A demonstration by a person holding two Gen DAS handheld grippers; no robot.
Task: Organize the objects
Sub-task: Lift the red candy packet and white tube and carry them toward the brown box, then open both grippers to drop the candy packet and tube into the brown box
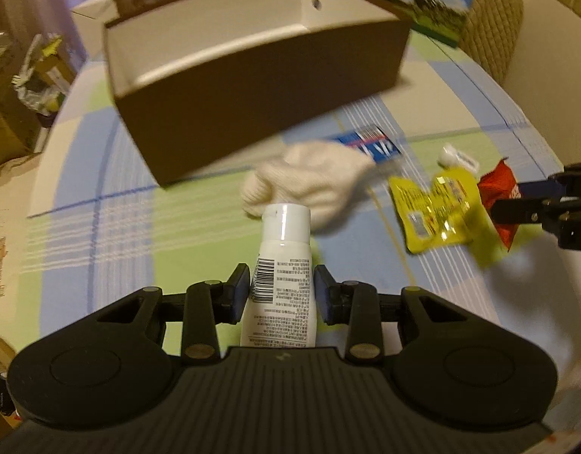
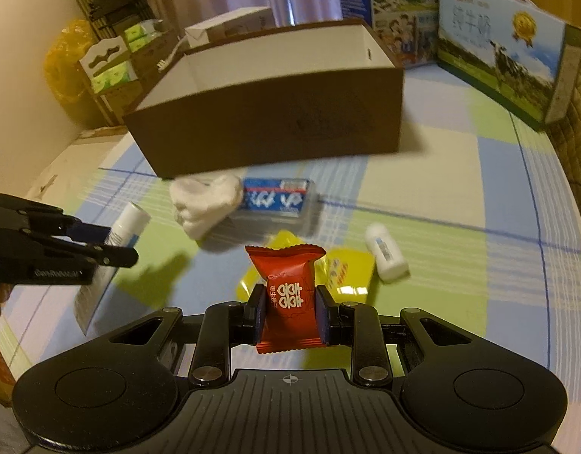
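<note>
My left gripper [image 1: 282, 283] is shut on a white tube [image 1: 281, 265] with a printed label, cap pointing away, held above the checked tablecloth. My right gripper [image 2: 290, 302] is shut on a red candy packet [image 2: 288, 295], also lifted off the cloth. A brown open box [image 1: 252, 87] with a white inside stands just beyond both. Between the box and the grippers lie a white cloth bundle [image 1: 309, 181], a blue tissue pack [image 2: 277, 198], a yellow pouch [image 1: 430, 212] and a small white bottle [image 2: 387, 255]. In the right wrist view, the left gripper [image 2: 133, 253] holds the tube [image 2: 120, 230] at left.
Milk cartons [image 2: 498, 56] stand at the back right of the table [image 2: 460, 302]. A white carton [image 2: 230, 24] sits behind the brown box. Shelves and bags [image 2: 105, 56] stand off the table at the left. A quilted chair back [image 1: 491, 22] is at the far right.
</note>
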